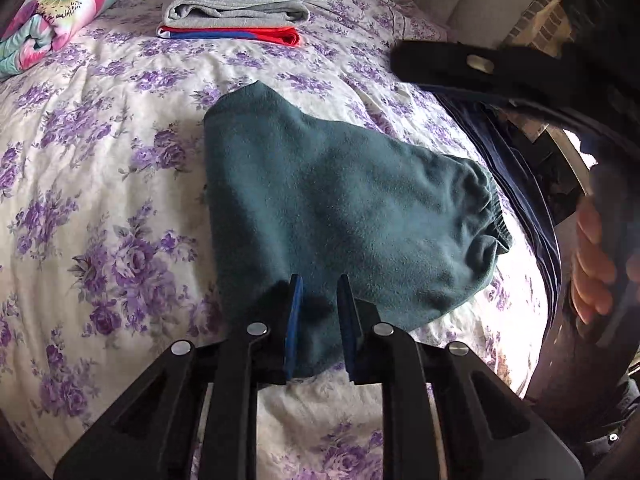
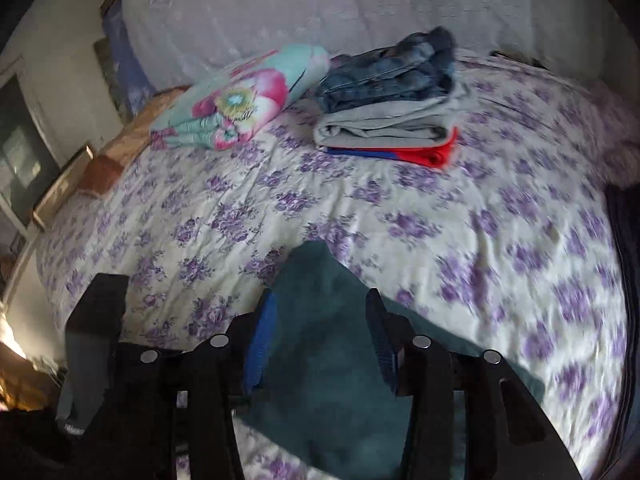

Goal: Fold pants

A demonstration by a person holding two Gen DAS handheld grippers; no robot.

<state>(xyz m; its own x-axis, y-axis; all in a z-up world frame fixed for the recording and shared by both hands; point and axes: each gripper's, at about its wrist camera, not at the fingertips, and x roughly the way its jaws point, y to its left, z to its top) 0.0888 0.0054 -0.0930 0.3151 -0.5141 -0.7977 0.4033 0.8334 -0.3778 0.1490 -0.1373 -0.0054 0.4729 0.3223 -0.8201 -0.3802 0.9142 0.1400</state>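
- The dark teal fleece pants (image 1: pixel 320 208) lie folded on the purple-flowered white bedspread (image 1: pixel 100 168).
- Your left gripper (image 1: pixel 319 320) has its fingers clamped on their near edge.
- Your right gripper (image 2: pixel 320 344) hangs above them, fingers apart.
- Folded clothes stack (image 2: pixel 392 116) sits well beyond.

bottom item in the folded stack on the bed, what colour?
Red with a blue band, under the grey item. Clearest in the left wrist view.

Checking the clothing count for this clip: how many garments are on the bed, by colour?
Teal: 1, the teal pants
Blue denim: 1, jeans
Grey: 1, grey garment
Red and blue: 1, red-blue garment
Total: 4
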